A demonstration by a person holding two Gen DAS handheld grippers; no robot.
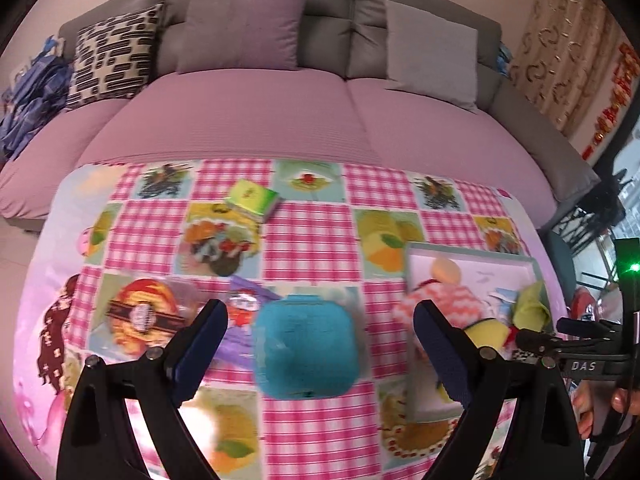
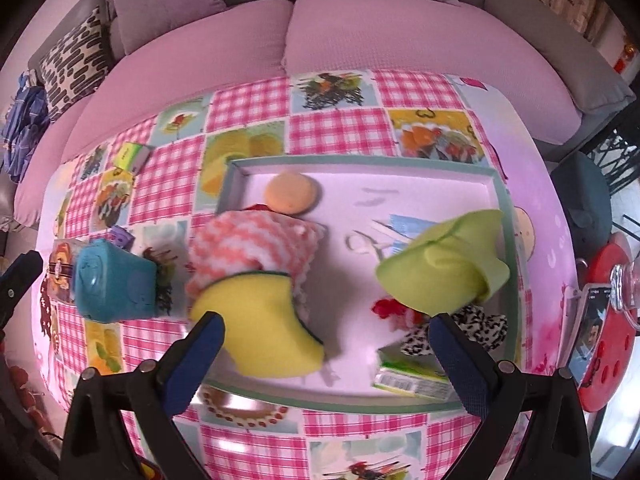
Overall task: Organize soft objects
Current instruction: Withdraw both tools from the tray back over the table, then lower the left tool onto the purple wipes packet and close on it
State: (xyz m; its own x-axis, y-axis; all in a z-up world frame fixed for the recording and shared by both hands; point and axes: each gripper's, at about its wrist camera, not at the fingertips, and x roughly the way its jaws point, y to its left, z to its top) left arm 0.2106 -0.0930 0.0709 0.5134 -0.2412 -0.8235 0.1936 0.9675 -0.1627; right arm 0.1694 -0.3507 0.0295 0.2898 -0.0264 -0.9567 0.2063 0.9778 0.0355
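The tray [image 2: 500, 200] at the bench's right edge already holds most of the soft things: a peach puff [image 2: 292, 192], a pink-and-white cloth [image 2: 256, 244], a yellow sponge [image 2: 260, 320], a green cloth [image 2: 444, 268] and a spotted scrunchie [image 2: 480, 328]. Left outside, by my judgement, are the teal pouch [image 1: 306, 348] near the front edge and a green packet [image 1: 252, 196] toward the back edge. The left gripper [image 1: 320, 340] hangs wide open over the pouch, and the right gripper [image 2: 326, 344] is also wide and empty above the tray.

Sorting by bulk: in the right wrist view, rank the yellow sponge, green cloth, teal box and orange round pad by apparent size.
1. yellow sponge and green cloth, too alike to split
2. teal box
3. orange round pad, though farthest from the camera
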